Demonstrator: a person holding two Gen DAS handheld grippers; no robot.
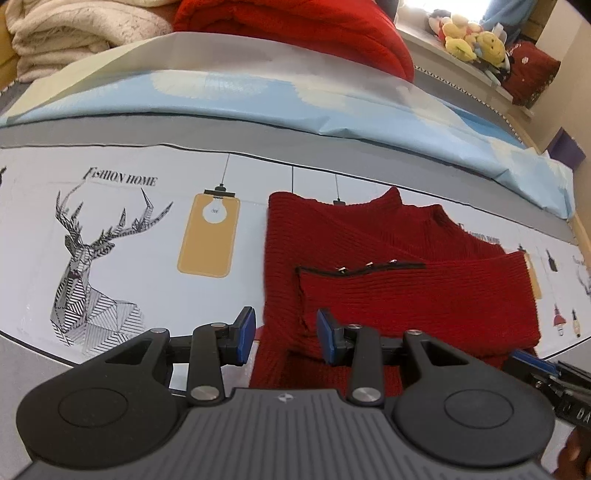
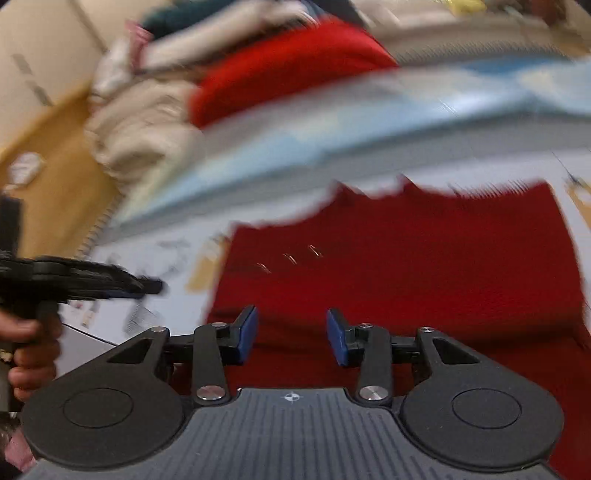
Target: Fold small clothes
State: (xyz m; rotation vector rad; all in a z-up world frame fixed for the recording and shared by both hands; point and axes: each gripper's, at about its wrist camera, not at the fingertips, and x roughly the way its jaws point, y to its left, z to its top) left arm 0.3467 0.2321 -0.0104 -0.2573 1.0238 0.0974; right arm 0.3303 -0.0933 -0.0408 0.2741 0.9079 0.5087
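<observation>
A small dark red ribbed sweater (image 1: pixel 388 273) lies flat on the printed table cover, collar away from me, with one sleeve folded across its chest. My left gripper (image 1: pixel 286 336) is open and empty, its blue pads just above the sweater's near left edge. My right gripper (image 2: pixel 291 338) is open and empty over the near part of the sweater (image 2: pixel 406 273); that view is motion-blurred. The right gripper's tip shows in the left wrist view (image 1: pixel 532 360) at the sweater's right side. The left gripper shows in the right wrist view (image 2: pixel 92 284), held by a hand.
The table cover (image 1: pixel 129 229) carries a deer print and lamp drawings. A light blue sheet (image 1: pixel 258 99) lies behind it. Beyond are a bright red blanket (image 1: pixel 303 29), cream blankets (image 1: pixel 74 33) and plush toys (image 1: pixel 472 40) on a ledge.
</observation>
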